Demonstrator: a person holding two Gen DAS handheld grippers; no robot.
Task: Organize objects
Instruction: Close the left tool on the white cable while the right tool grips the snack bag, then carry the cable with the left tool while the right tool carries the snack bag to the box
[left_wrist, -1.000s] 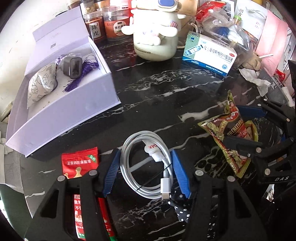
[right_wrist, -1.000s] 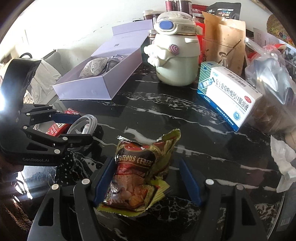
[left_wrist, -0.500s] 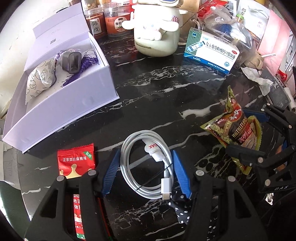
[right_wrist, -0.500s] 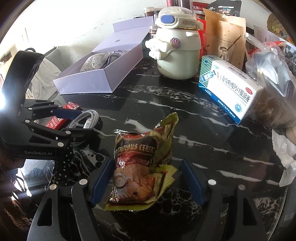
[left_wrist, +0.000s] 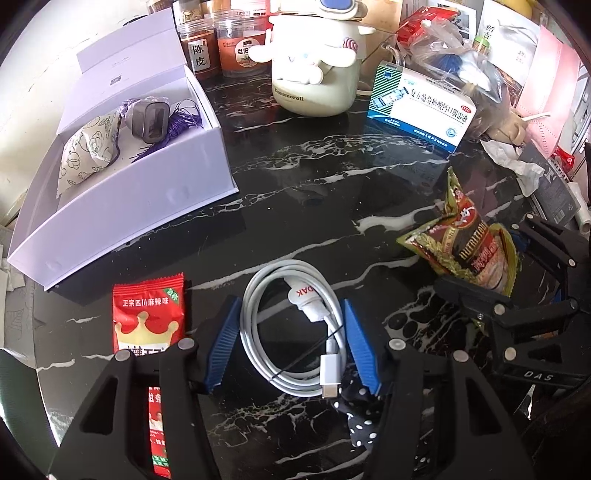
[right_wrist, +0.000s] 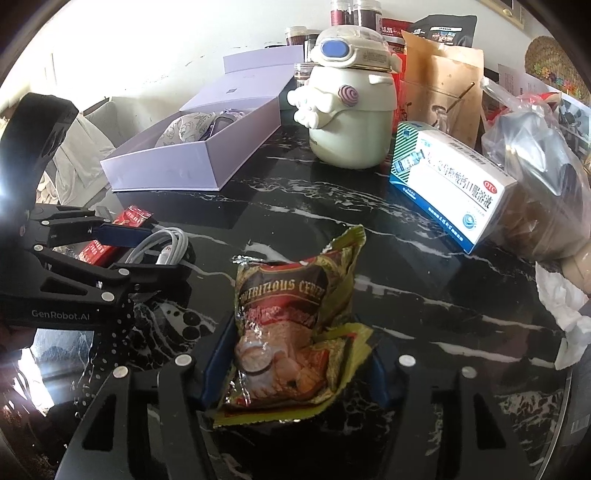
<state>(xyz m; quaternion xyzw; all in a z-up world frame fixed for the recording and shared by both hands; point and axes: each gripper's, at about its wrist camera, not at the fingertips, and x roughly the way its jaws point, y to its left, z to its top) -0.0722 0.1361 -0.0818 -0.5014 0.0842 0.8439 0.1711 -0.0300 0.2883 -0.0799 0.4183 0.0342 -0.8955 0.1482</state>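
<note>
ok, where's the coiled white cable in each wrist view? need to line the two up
Left wrist: the coiled white cable lies low at centre, between the left gripper fingers, on the black marble table.
Right wrist: the cable shows at mid left, partly hidden by the left gripper.
Shared landmark: the cream Cinnamoroll jar, top centre in the left view and upper centre in the right.

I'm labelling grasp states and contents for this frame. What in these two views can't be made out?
- Right gripper: the cereal packet covers its blue pads in the right wrist view, so contact is unclear.
- Left gripper: whether its pads touch the white cable, left wrist view.
- Red sachet: lower part hidden behind the gripper frame.
- Lavender box: its front wall hides most contents in the right wrist view.
</note>
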